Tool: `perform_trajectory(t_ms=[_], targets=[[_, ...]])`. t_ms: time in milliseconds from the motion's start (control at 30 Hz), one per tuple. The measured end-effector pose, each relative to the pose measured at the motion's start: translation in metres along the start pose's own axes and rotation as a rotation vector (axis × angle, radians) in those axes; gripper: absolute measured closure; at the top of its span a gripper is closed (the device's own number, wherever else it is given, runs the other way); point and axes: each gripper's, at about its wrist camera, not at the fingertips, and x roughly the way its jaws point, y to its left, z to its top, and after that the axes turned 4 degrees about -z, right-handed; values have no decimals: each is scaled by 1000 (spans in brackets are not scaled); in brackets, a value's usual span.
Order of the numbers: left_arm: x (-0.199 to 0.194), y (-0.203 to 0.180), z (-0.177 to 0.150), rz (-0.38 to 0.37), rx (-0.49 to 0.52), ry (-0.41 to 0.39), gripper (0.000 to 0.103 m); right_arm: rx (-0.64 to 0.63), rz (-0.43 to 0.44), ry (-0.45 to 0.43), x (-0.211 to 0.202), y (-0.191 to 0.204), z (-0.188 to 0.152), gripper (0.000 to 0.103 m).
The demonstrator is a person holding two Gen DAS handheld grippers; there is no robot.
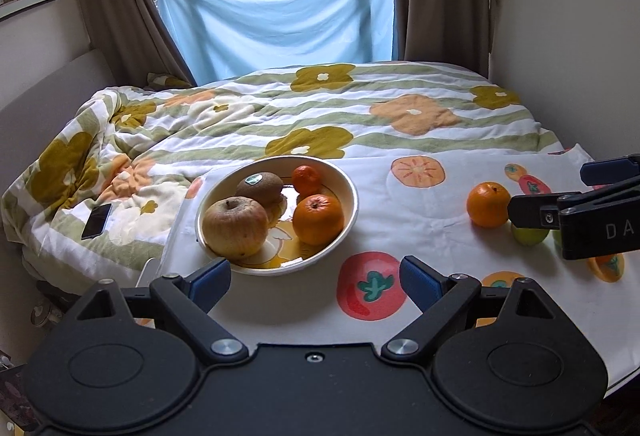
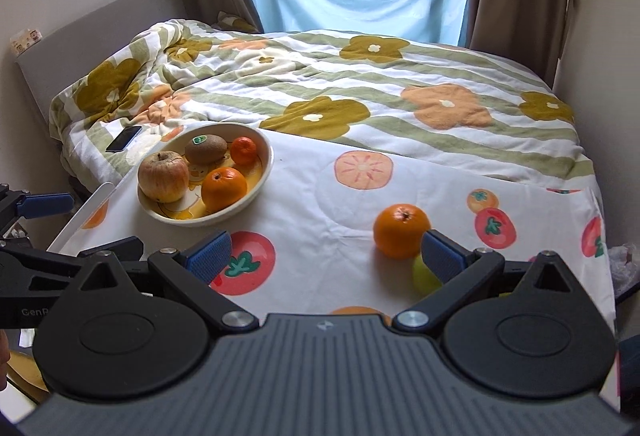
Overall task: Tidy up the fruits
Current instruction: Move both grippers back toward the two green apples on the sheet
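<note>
While both black tools with blue pads stand wide and hold nothing, the left tool (image 1: 314, 278) hangs just before the round cream bowl (image 1: 348, 224). That bowl sits on the desk's white cloth with fruit pictures (image 2: 320, 204) and holds a big yellowish apple (image 1: 235, 227), a brown kiwi (image 1: 260, 187) and two oranges. The right tool (image 2: 326, 256) hangs near a loose round orange (image 2: 401, 230) and a small green fruit (image 2: 424, 274), which touch each other.
</note>
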Motion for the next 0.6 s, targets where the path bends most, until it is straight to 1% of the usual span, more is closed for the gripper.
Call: perform_trajectory(t_ms=[167,300,600], targets=[[-1,-39,-2,-44,17,-14,9,30,-32,-1,-16,-40,-19,0],[7,-67,-3,-89,33,-10,9,54,-67,5,-23,-68,-32,0],[42,-119,-2,-204,122,-8,9,137,-149,22,-13,-121,-55,0]])
